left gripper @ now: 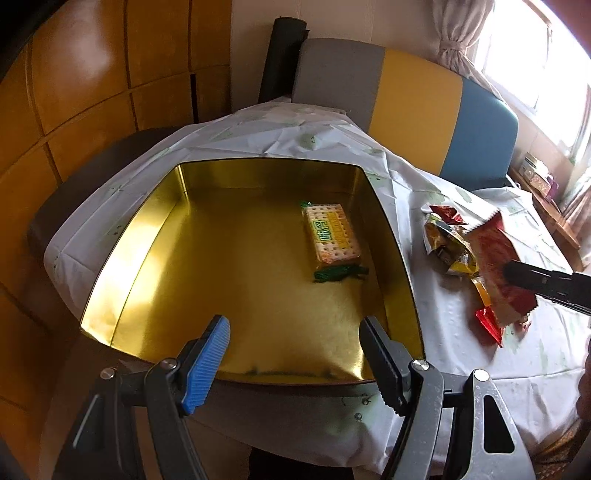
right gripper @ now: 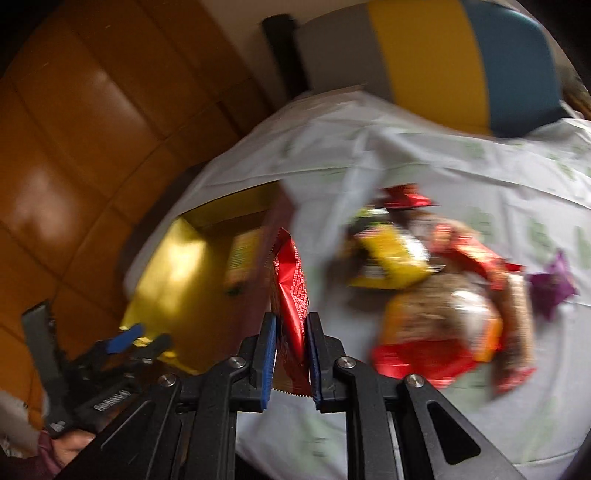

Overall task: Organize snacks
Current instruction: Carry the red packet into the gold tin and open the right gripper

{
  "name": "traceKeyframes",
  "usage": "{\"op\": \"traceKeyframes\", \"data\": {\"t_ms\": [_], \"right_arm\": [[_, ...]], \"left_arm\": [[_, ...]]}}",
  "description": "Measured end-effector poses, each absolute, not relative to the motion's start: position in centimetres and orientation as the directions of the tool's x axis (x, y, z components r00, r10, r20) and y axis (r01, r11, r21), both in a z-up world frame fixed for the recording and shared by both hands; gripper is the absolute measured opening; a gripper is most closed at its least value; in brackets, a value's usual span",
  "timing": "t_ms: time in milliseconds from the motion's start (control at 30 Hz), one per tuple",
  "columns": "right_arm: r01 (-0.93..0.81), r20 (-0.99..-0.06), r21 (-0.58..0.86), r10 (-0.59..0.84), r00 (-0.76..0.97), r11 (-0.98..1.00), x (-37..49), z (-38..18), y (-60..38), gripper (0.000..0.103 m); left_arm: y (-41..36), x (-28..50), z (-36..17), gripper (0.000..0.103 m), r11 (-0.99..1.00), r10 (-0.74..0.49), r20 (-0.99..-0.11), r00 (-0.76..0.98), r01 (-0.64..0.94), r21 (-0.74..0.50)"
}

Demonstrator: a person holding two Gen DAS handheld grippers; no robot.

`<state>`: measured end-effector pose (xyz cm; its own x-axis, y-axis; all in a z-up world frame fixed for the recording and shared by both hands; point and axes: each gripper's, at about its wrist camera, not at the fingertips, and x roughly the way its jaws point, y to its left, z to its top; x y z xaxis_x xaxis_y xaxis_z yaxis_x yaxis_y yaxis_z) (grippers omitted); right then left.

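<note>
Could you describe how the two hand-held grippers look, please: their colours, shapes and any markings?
Both are black scissor-like linkages with silver round pivot screws and slotted side plates. The left gripper has one ribbed blue pad and one toothed black finger. The right gripper has flat blue ribbed pads on black fingers. No cables or readable markings show.

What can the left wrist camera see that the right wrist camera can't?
Only the left wrist view shows a window with a curtain, and the clear print on the cracker pack. Only the right wrist view shows a purple wrapper and the right gripper up close, jaws shut on the red packet. Both show the gold tin, the snack pile and the tablecloth.
</note>
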<state>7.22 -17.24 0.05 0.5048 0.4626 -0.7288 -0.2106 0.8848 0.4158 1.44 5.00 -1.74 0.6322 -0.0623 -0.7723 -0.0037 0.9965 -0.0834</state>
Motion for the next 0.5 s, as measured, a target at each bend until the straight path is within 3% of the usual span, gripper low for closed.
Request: {"op": "traceKeyframes", "data": {"t_ms": [167,500], "right_arm": [[-0.269,-0.722,0.452,0.526,0.449,0.85,7.8,-0.1,-12.5,0.016],[-0.295,-0.751,0.436,0.524,0.402,0.85,9.3,-1.6,-7.0,0.019]], "left_arm": [[5.9,1.2,-2.0,0.073,0.996,-0.053,-0.774,0.631,-0.027,-0.09],[7.4,0.8,-2.2,0.073,0.993,-0.037,-0.774,0.632,-0.064,-0.099]]}}
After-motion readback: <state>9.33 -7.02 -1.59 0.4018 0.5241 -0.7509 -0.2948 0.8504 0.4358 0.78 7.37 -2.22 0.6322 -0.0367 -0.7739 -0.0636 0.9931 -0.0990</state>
